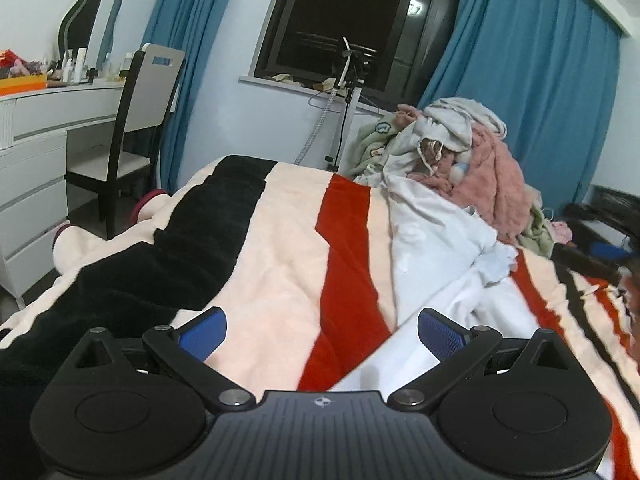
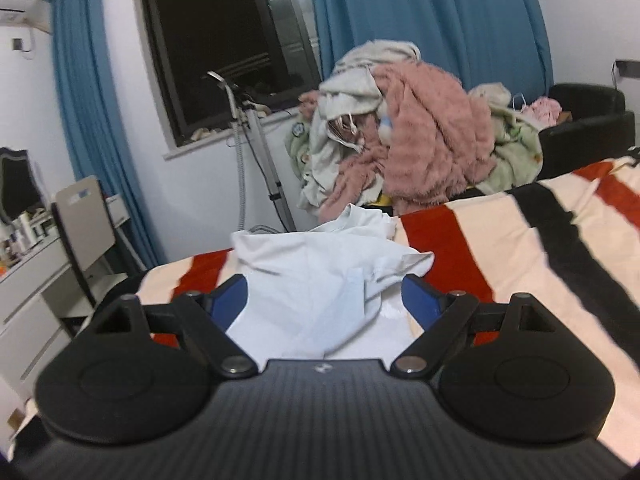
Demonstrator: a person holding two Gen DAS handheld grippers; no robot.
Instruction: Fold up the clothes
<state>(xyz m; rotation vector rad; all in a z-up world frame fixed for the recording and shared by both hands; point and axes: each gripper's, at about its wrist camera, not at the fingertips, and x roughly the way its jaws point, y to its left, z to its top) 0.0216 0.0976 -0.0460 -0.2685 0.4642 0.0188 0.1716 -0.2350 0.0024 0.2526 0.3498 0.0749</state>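
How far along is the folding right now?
Nothing looks folded yet. The white garment lies crumpled on the striped blanket. Both the left gripper and right gripper are open and hold nothing, the right facing the garment. The clothes pile behind is untouched.

my left claw [image 1: 322, 334] is spread wide, both blue pads [image 1: 203, 338] far apart with nothing caught between them, and it sits level, aimed forward. my right claw [image 2: 325, 300] is likewise wide apart, its blue pads [image 2: 416, 300] gripping nothing, tipped slightly downward as it points ahead. i see no hand or sleeve in either view.
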